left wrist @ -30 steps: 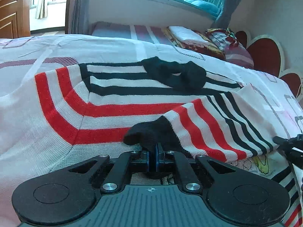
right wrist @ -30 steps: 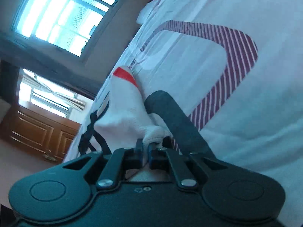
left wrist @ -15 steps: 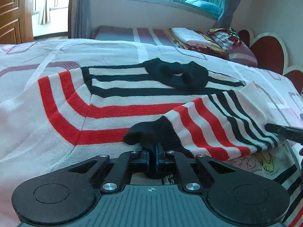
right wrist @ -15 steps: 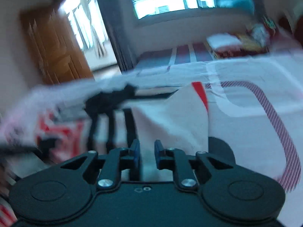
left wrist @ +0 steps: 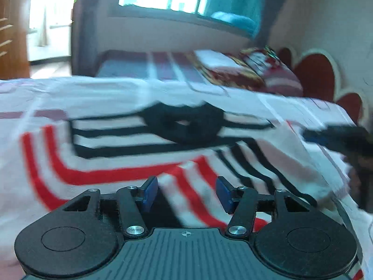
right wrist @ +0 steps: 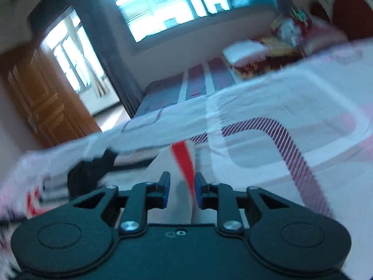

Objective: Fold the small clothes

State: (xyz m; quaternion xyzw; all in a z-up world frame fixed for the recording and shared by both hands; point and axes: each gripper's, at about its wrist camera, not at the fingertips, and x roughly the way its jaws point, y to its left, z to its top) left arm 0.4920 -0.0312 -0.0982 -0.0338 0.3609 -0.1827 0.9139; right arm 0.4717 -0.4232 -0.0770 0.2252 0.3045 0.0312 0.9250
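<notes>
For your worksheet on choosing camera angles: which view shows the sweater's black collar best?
The left wrist view: the black collar lies whole, though blurred, amid the striped sweater. The right wrist view shows only a dark, smeared patch at the left, probably the collar.

Striped knit sweater [left wrist: 121,163]: white ground, red and black bands, lying spread on bed, blurred. Black collar [left wrist: 184,123] at 12 o'clock of garment. Sleeve [left wrist: 244,170] folded across body from 3 o'clock. White edge with red stripe [right wrist: 181,161] raised.
</notes>
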